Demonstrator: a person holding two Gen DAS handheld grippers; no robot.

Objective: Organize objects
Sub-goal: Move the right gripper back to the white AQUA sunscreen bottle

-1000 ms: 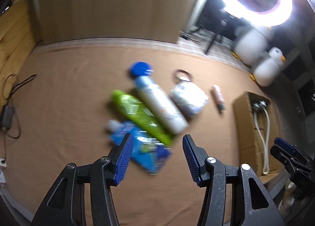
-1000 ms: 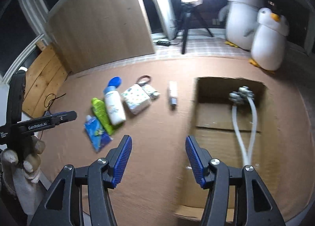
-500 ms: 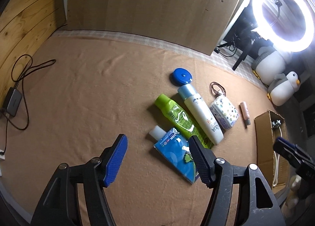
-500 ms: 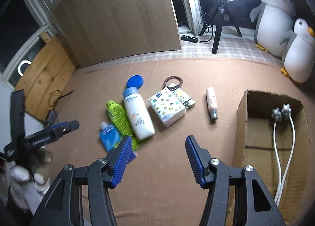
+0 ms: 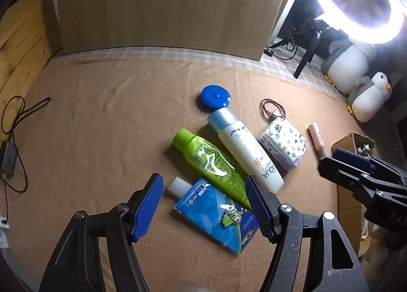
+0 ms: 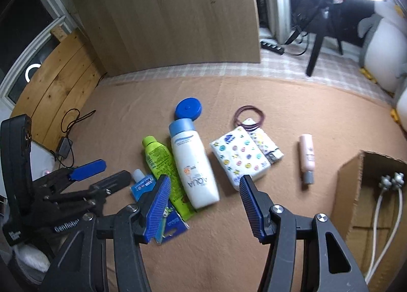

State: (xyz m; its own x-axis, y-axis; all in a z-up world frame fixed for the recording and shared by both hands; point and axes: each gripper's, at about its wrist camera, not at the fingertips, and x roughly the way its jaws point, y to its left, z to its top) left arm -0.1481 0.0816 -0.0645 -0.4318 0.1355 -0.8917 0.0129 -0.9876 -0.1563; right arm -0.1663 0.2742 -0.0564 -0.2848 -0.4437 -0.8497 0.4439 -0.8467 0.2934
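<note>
- The left claw stands open, its blue pads well apart and gripping nothing; the gap frames the blue pouch, which lies flat on the tan surface below, though whether the pads touch it cannot be told.
- Just beyond that claw's right pad lie the green bottle and the white bottle, side by side and touching.
- The right claw is open too, holding nothing; the white bottle's base sits just ahead of the gap.
- Beyond its right pad is the patterned tissue pack; farther right lie a small pink tube and a cardboard box.
- The blue cap lies farthest ahead, by the white bottle's neck.
</note>
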